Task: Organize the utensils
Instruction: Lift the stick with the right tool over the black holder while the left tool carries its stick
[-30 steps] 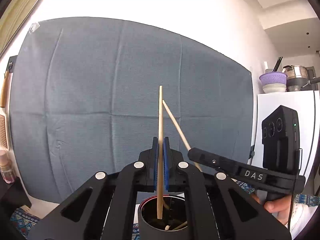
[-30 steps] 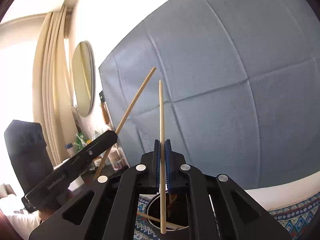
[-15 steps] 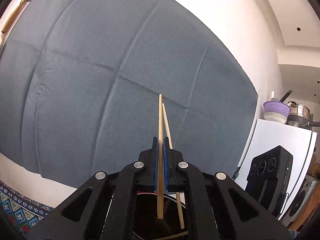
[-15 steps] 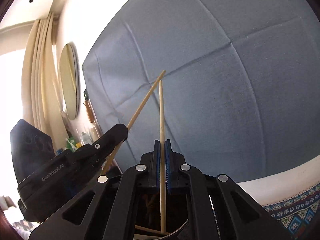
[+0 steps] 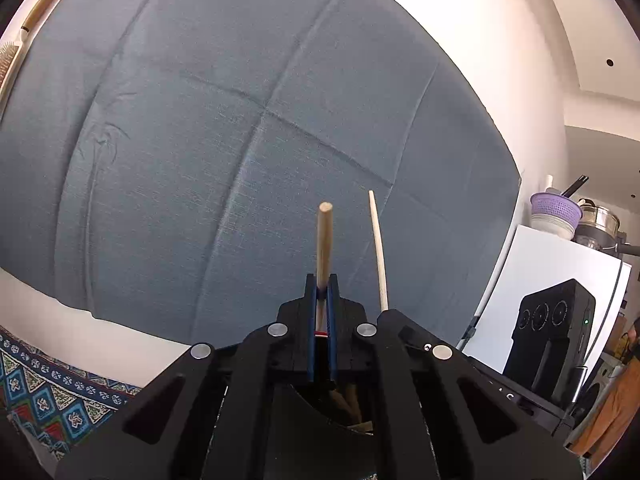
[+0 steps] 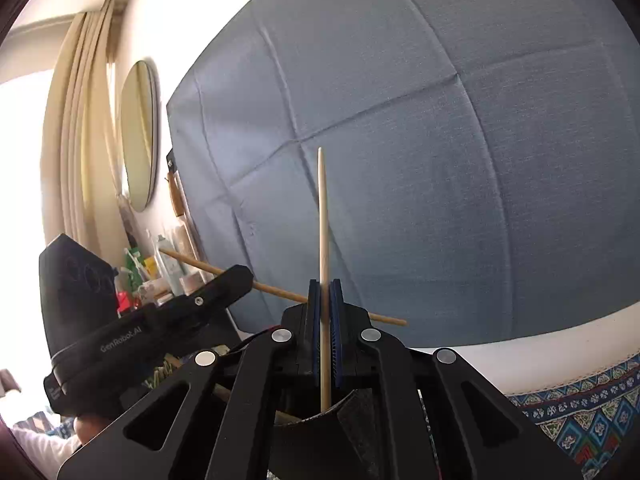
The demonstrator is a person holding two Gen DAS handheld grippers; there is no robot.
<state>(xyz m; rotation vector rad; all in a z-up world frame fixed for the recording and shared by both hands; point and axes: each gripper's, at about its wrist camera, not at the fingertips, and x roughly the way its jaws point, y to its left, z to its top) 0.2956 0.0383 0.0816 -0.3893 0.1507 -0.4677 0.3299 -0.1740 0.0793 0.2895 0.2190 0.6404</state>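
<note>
My left gripper [image 5: 321, 294] is shut on a wooden chopstick [image 5: 323, 240] that points away from the camera. The same chopstick shows in the right wrist view [image 6: 276, 290], lying nearly level behind my right gripper. My right gripper [image 6: 325, 300] is shut on a second, thinner chopstick [image 6: 323, 232] held upright; it also shows in the left wrist view [image 5: 378, 248]. Both lower ends reach into a dark round holder [image 6: 352, 420] just below the fingers, also seen in the left wrist view [image 5: 340, 400], with other sticks inside.
A blue-grey cloth [image 5: 240, 140] hangs on the white wall behind. A patterned tablecloth [image 5: 48, 392] covers the table. A white fridge with a purple basket [image 5: 556, 210] and pots stands at the right. A mirror [image 6: 138, 136], curtains and bottles stand at the left.
My left gripper has tipped its chopstick from upright to pointing forward, nearly level in the right wrist view. Both grippers have sunk closer to the holder. The right chopstick stays upright.
</note>
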